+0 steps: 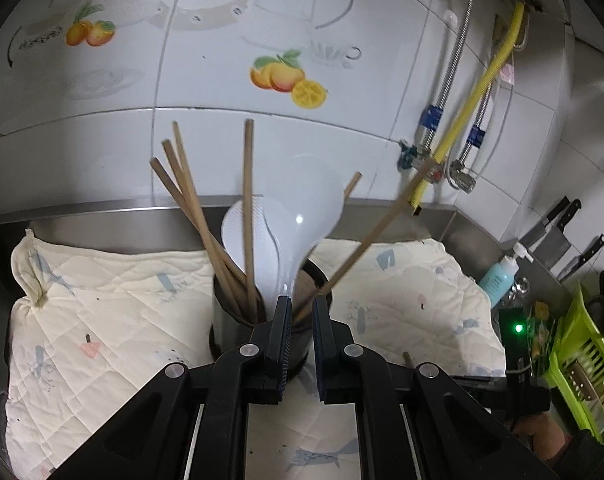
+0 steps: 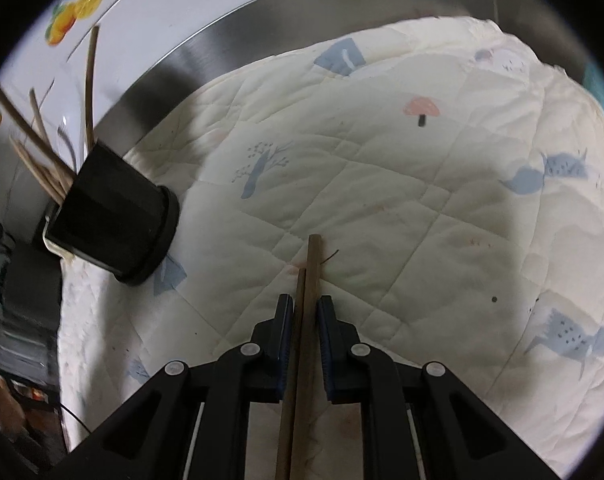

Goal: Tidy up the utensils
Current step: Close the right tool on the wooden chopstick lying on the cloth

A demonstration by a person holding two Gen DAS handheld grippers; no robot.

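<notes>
A dark round utensil holder stands on a quilted cloth. It holds several wooden chopsticks and two white rice paddles. My left gripper sits just in front of the holder's rim with a small gap between its fingers, nothing clearly clamped. In the right wrist view the holder is at the left. My right gripper is shut on two wooden chopsticks that point forward between the fingers, above the cloth.
A steel counter rim and tiled wall lie behind. A yellow hose and metal pipes hang at the right. A blue bottle, knives and a green basket stand at the far right.
</notes>
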